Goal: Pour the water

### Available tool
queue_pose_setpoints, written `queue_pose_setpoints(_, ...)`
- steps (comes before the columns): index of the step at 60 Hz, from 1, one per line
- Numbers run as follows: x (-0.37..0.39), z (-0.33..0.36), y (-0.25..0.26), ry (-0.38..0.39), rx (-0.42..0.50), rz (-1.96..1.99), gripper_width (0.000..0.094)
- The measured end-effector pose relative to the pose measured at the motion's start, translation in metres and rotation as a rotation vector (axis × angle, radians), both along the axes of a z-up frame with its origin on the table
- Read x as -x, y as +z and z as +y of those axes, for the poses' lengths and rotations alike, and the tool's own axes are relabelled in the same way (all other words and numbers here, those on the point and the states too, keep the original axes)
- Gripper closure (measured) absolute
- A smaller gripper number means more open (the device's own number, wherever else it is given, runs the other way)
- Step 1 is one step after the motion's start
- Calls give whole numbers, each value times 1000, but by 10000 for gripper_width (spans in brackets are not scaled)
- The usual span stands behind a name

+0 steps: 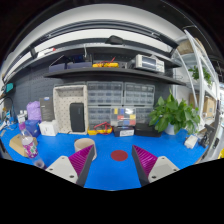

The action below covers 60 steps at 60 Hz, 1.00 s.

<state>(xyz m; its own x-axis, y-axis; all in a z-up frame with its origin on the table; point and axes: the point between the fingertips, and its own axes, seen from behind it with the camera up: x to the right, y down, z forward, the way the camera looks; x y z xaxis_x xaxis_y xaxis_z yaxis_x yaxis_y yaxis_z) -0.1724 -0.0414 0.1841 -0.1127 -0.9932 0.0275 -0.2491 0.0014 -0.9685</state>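
Observation:
My gripper (pixel 113 160) is open and empty above a blue table (pixel 110 172). Its magenta pads (pixel 82 159) stand wide apart. A red round disc (pixel 119 155) lies flat on the table between the fingers, a little ahead of them. A beige cup-like object (pixel 84 144) stands just behind the left finger and is partly hidden by it. What looks like a clear bottle (pixel 29 146) stands far to the left, next to a round woven object (pixel 18 146).
Small boxes and colourful items (pixel 120 127) line the back of the table. A green potted plant (pixel 176 114) stands at the back right. Cabinets and shelves (pixel 110 95) fill the wall behind. A purple object (pixel 34 111) and a white box (pixel 47 128) are at the back left.

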Motion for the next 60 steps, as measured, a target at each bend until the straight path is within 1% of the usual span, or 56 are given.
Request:
queue_pose_setpoints(7, 14, 36, -22, 38, -35, 32, 176)
queue_pose_setpoints(10, 25, 67, -35, 64, -50, 46, 177)
queue_pose_setpoints(16, 44, 129, -56, 155, -68, 82, 170)
queue_pose_setpoints(21, 59, 176, -72, 234, -63, 112, 163)
queue_pose_setpoints(26, 66, 215, -85, 293, -53, 134, 164)
queue_pose_setpoints(30, 66, 240, -89, 318, -49, 142, 163)
queue_pose_setpoints(33, 61, 254, -90, 328, -47, 139, 164)
queue_pose_setpoints(46, 15, 292, -84, 321, -39, 103, 164)
queue_pose_setpoints(57, -28, 306, -85, 301, 8, 90, 166)
queue_pose_setpoints(60, -38, 311, -86, 297, 7, 82, 186)
